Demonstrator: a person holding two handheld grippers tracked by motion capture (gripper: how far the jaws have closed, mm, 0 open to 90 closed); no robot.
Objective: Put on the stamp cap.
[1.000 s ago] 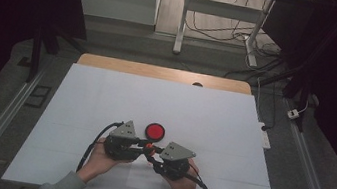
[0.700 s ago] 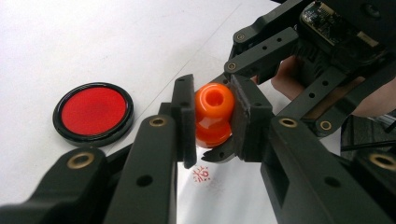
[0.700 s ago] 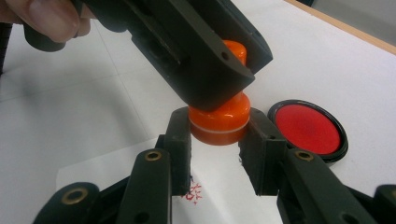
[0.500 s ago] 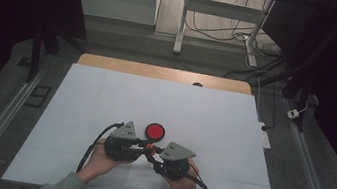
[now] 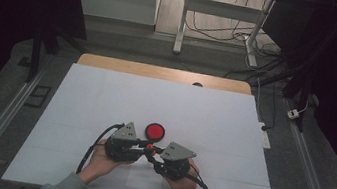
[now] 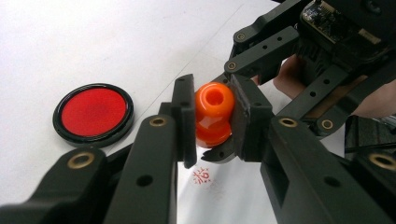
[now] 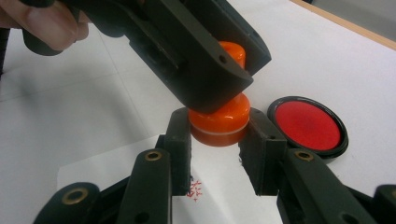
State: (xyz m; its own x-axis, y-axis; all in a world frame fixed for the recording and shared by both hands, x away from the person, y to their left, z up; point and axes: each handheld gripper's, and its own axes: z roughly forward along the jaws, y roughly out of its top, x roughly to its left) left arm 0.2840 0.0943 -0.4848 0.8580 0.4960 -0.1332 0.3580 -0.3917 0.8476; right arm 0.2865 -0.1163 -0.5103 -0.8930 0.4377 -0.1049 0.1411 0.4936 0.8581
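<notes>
An orange stamp (image 5: pixel 149 147) with a round knob hangs just above a small paper sheet (image 7: pixel 219 191). My left gripper (image 6: pixel 212 119) is shut on the stamp's (image 6: pixel 214 109) upper knob, one pad on each side. From the opposite side my right gripper (image 7: pixel 218 133) is shut on the stamp's (image 7: pixel 219 119) wide base. In the high view the left gripper (image 5: pixel 145 144) and right gripper (image 5: pixel 151 153) meet tip to tip near the table's front. A red stamped mark (image 7: pixel 194 189) shows on the paper below.
A round black ink pad (image 5: pixel 155 131) with a red face lies just beyond the grippers; the ink pad (image 6: pixel 93 112) is uncovered. The white table top (image 5: pixel 105 95) stretches to a wooden far edge (image 5: pixel 159 72). Dark floor and cables surround it.
</notes>
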